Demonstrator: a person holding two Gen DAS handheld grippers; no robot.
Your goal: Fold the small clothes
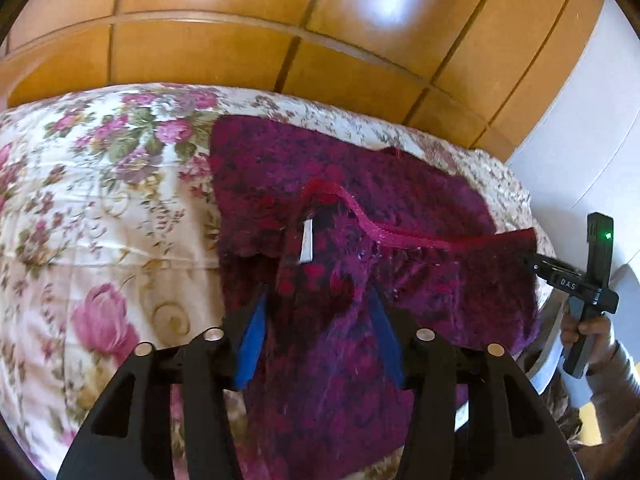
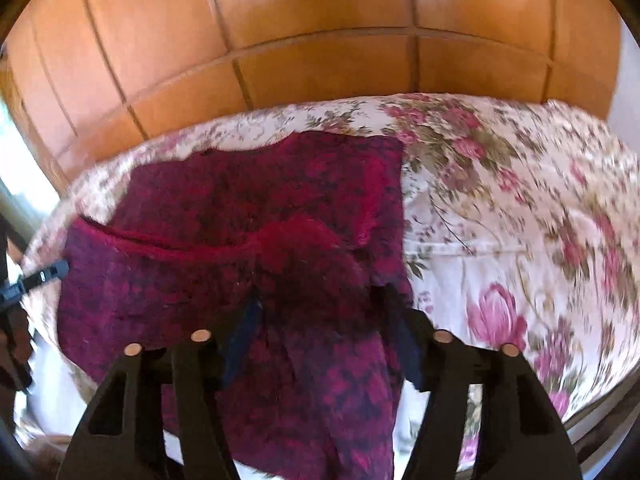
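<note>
A fuzzy magenta and dark purple garment [image 1: 352,184] with a red neckline trim and a white label [image 1: 306,240] lies partly on the floral bedspread [image 1: 100,200]. My left gripper [image 1: 320,300] is shut on a bunched edge of it, blue fingers [image 1: 252,344] pressed into the fabric. My right gripper [image 2: 320,300] is shut on the opposite edge of the same garment [image 2: 248,200], cloth bunched between its dark blue fingers [image 2: 240,340]. The right gripper also shows at the right edge of the left wrist view [image 1: 532,260], pinching the garment's corner. The near part of the garment hangs between both grippers.
A wooden panelled wardrobe [image 1: 280,40] stands behind the bed. A white wall or door [image 1: 580,140] is at the right in the left wrist view. The floral bedspread [image 2: 520,220] stretches right of the garment in the right wrist view.
</note>
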